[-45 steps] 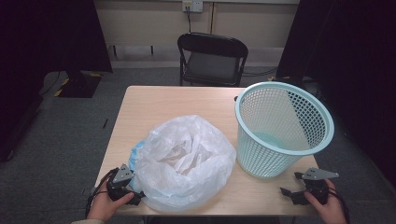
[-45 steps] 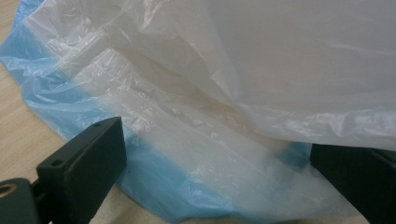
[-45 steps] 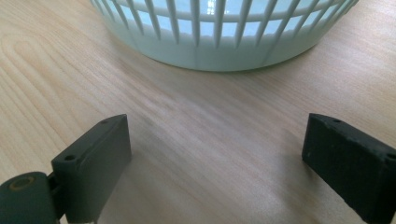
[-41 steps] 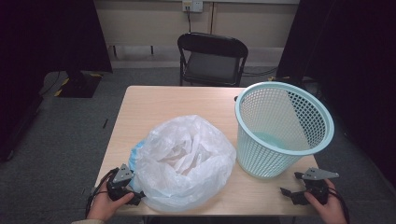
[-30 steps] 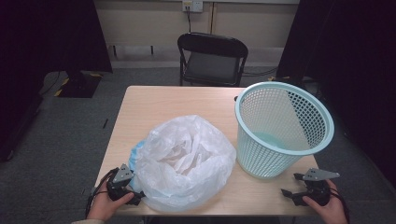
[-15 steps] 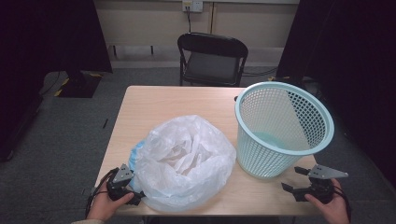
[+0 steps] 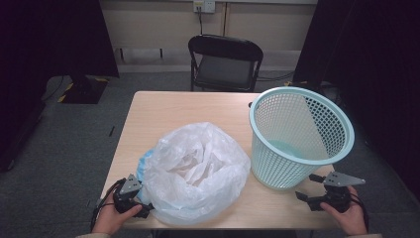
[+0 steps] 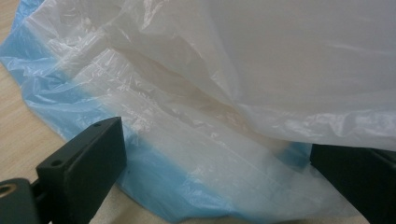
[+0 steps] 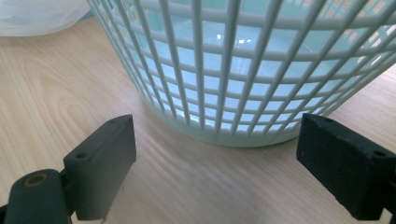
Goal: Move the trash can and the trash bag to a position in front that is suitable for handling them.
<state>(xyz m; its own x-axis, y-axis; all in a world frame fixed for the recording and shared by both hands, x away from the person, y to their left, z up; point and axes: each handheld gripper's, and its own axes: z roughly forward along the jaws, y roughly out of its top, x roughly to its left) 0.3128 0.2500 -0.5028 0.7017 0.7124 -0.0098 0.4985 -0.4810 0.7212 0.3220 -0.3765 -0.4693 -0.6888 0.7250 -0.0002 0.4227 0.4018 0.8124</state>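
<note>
Left gripper [image 7: 141,204] jaws spread at plastic bag [image 7: 195,173], right gripper [image 7: 309,194] jaws spread near basket [image 7: 297,136] base.

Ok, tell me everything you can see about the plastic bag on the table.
The plastic bag is thin, crinkled and see-through white, with a blue part low on its left. It lies puffed up in a loose mound on the near left half of the wooden table, its mouth gaping upward onto folded film inside. The left gripper is at its near-left edge, jaws open on either side of the blue film. The bag sits close beside the basket; whether they touch is unclear.
</note>
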